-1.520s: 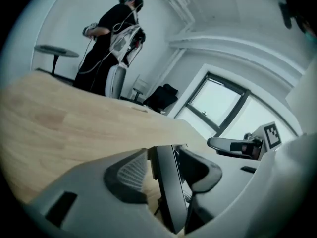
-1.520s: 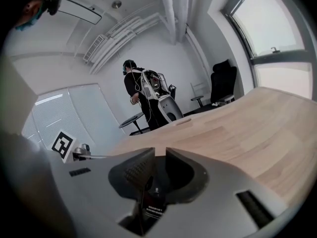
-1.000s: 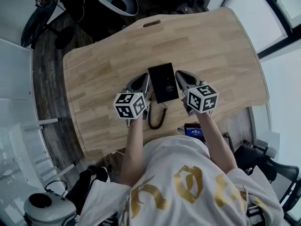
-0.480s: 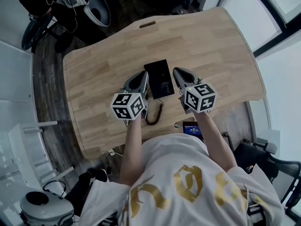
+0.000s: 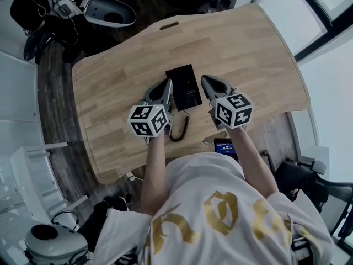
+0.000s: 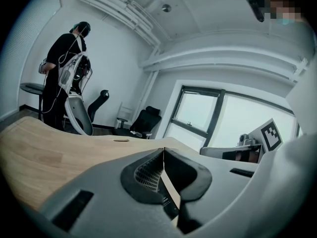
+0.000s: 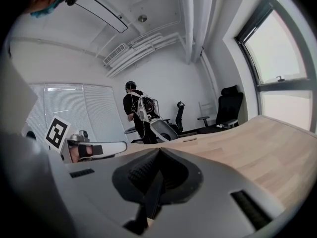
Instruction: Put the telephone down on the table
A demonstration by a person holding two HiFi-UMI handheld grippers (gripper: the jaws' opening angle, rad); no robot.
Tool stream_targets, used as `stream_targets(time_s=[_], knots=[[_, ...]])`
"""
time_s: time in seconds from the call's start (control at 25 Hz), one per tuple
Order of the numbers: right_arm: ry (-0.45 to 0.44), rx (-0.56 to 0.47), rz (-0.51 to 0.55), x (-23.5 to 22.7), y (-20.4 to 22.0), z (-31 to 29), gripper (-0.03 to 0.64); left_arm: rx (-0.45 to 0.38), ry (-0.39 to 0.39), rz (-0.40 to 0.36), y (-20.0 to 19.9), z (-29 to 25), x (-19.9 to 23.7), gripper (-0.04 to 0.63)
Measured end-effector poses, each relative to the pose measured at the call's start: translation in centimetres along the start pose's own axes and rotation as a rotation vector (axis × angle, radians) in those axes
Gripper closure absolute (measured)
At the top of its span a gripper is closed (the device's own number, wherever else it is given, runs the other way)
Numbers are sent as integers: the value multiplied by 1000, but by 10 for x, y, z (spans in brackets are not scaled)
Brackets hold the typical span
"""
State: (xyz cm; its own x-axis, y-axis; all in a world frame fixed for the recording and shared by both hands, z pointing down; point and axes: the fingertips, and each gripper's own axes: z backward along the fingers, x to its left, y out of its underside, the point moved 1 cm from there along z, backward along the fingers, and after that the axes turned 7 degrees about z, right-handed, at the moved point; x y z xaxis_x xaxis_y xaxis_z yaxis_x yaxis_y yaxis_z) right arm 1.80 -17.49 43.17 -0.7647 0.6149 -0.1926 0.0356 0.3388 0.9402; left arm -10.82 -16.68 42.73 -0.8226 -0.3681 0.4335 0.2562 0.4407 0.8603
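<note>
Nearest us, the curly cord [image 5: 181,130] lies on the table [image 5: 248,54]. The left gripper [image 5: 164,88] and right gripper [image 5: 208,85] have both lifted a bit since a second ago, jaws pinched together on nothing. The telephone [image 5: 184,86] lies flat between them, so we reckon it's down.
</note>
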Motion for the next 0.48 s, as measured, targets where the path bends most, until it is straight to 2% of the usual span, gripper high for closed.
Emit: stream_targets(time_s=[0.48], knots=[[6, 11, -9, -9, 2, 4, 604, 16, -3, 24, 8, 3, 7, 584]])
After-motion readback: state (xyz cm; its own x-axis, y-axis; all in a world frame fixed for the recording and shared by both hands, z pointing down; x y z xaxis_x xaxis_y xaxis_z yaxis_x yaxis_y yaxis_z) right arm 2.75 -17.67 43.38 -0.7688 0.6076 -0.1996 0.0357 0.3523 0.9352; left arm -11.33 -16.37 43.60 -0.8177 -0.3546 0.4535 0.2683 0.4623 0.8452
